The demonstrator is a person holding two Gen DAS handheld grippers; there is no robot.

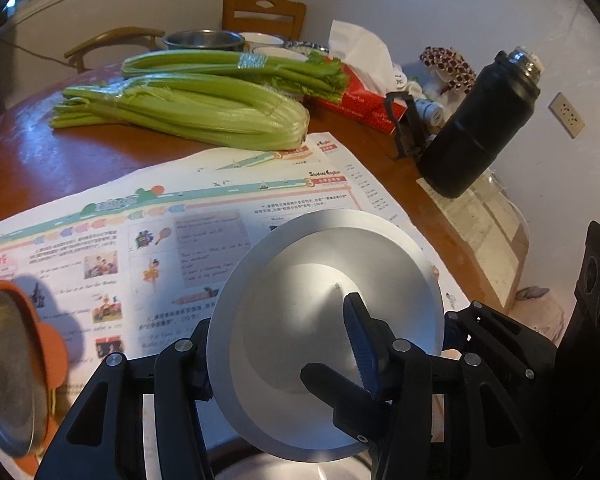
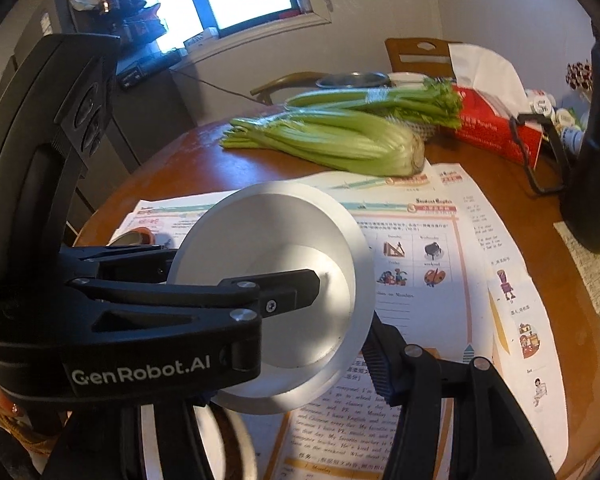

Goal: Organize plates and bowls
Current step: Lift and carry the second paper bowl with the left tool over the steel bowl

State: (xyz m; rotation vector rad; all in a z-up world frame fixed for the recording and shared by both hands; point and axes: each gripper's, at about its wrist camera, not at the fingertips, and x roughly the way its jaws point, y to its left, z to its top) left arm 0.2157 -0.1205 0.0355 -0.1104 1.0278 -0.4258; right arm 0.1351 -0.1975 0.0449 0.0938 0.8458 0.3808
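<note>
A pale metal bowl (image 1: 300,280) hangs tilted above the newspaper-covered table, its inside facing both cameras. My left gripper (image 1: 278,316) is shut on its left wall, with the blue-padded finger (image 1: 360,336) inside and the other finger behind the rim. In the right wrist view the same bowl (image 2: 268,232) has my right gripper (image 2: 332,340) shut on its near wall. That gripper's ribbed finger (image 2: 376,360) presses the outside, and the inner finger is hidden behind the left gripper's finger (image 2: 300,288). Another bowl's rim (image 2: 236,432) lies just beneath.
An orange-rimmed metal plate (image 1: 8,360) sits at the near left. Two celery bunches (image 1: 188,104), a red tissue box (image 1: 360,104) and a black flask (image 1: 480,124) stand beyond the newspapers (image 1: 160,232). A steel bowl (image 1: 204,40) and white bowls (image 1: 280,54) are at the far edge.
</note>
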